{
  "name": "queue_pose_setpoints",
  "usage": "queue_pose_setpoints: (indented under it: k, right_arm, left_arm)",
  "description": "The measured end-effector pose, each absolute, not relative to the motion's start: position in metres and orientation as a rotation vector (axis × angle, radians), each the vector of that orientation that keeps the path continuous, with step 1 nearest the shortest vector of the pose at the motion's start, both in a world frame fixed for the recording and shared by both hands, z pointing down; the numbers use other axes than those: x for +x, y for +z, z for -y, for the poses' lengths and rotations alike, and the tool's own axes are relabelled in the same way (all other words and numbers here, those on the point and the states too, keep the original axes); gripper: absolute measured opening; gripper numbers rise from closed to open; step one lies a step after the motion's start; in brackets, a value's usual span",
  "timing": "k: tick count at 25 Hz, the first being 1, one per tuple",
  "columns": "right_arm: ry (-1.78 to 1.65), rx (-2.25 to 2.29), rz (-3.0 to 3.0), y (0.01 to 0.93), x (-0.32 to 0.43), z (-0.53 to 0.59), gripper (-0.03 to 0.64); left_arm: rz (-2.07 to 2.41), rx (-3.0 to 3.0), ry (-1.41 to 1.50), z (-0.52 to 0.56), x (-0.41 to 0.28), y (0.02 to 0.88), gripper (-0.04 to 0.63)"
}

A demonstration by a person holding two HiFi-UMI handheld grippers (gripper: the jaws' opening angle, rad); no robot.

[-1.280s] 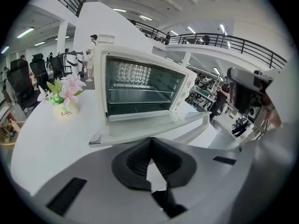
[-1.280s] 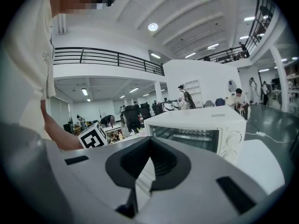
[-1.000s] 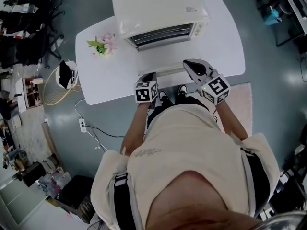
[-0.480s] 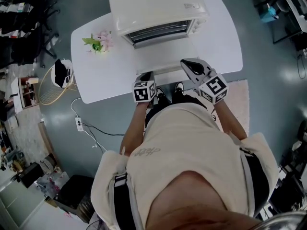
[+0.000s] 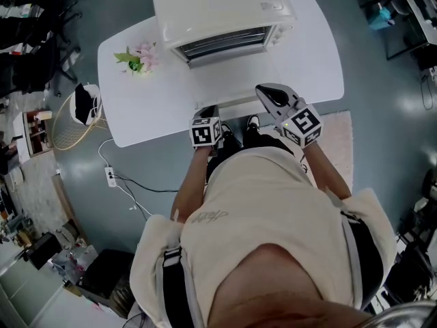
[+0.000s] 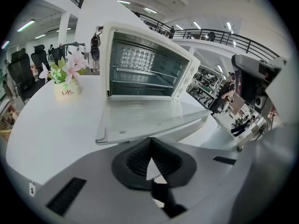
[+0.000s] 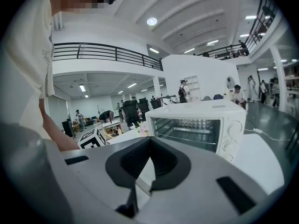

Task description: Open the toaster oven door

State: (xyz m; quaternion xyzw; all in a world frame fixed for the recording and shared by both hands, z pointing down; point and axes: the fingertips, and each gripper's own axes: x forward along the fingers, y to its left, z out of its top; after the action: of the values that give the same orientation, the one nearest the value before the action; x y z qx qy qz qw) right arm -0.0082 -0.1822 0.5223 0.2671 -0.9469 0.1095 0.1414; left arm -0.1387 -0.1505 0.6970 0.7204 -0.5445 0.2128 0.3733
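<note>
White toaster oven (image 5: 222,12) stands on the white table (image 5: 307,53). Its door (image 5: 232,80) lies folded down flat toward the person, and the wire rack (image 6: 140,71) inside is in plain sight. Left of the oven in the head view sits a small pot of pink flowers (image 5: 140,59). The left gripper (image 5: 208,109) is just in front of the oven door's free edge, jaws pressed together on nothing. The right gripper (image 5: 265,91) is by that door's right front corner, jaws likewise together and empty.
</note>
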Motion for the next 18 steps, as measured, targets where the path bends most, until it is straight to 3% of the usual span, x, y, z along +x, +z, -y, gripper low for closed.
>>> queue_pose_setpoints:
  k: [18]
  right_arm:
    - [0.320,0.764,2.666,0.533,-0.004,0.177,0.008]
  left_arm:
    - [1.342,1.771,0.548,0.133,-0.138,0.745,0.019]
